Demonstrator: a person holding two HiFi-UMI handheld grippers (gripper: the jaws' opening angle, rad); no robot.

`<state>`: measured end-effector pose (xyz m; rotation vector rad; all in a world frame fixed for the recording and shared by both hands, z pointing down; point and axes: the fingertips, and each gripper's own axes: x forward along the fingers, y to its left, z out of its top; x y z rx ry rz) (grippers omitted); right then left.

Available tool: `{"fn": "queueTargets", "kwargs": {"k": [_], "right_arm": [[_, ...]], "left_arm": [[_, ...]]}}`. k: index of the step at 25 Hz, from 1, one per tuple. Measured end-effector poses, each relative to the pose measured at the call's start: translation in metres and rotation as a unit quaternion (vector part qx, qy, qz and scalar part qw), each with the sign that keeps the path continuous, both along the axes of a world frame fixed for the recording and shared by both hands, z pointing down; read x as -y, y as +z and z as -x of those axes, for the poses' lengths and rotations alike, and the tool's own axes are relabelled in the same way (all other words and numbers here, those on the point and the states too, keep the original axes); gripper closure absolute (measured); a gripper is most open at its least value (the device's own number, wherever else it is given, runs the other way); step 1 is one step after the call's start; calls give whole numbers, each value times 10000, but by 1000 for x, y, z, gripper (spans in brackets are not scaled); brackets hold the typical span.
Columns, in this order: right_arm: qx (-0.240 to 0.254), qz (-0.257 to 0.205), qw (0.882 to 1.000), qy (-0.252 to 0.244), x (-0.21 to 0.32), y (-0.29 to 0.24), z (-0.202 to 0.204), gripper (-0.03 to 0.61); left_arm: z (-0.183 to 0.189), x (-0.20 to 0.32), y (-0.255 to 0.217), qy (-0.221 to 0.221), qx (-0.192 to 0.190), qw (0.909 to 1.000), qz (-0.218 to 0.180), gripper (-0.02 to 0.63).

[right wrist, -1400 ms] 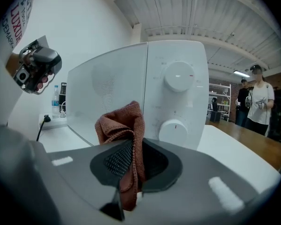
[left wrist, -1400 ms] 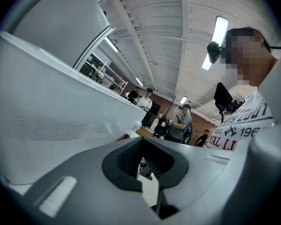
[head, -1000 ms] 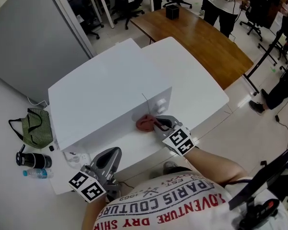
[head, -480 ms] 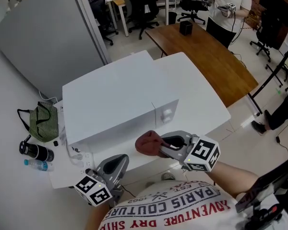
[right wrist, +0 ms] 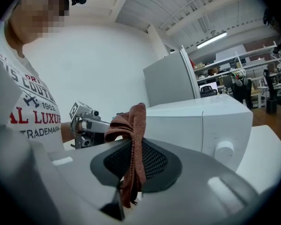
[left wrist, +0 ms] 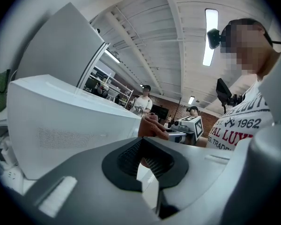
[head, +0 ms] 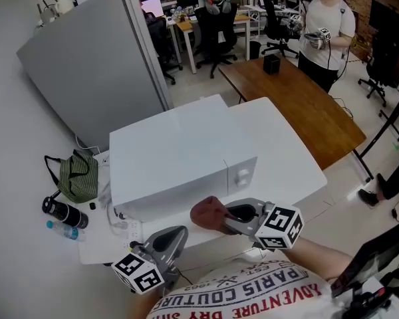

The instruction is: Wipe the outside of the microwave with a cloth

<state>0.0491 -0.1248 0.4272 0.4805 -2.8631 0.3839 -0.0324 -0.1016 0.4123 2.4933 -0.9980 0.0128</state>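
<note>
One second ago my right claw [head: 221,219] had the cloth [head: 206,212] against the front of the microwave [head: 179,158], beside the knob [head: 243,175]. Now the cloth is off that face and hangs in the air in front of it, low and near the counter [head: 286,138] edge, touching nothing but my claw. The claw is clamped on it: in the right gripper view the cloth [right wrist: 133,125] runs down between the two pads as a bunched, folded strip, with a loose hump standing above them.

My left claw [head: 169,239] sits low at the counter's near edge, left of the right one. Its jaws are together with nothing in them, as the left gripper view shows [left wrist: 145,157].

So wiping is paused, not finished, as I judge it. Only the front has had contact, and the top and sides look untouched by me at this moment. The cloth is gripped as a narrow wad, which gives little wiping surface. My next pass probably needs the hump turned flat to the panel.
</note>
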Motion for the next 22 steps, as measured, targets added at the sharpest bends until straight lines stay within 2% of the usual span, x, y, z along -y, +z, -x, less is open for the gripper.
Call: {"fn": "queueTargets", "kwargs": {"k": [6, 22], "right_arm": [[33, 94, 9999, -31, -3, 3, 0, 537], [80, 149, 9998, -93, 1, 3, 1, 538]], "left_arm": [[-1, -2, -9, 9, 12, 9999, -125, 608], [-1, 6, -7, -28, 17, 9999, -102, 607]]}}
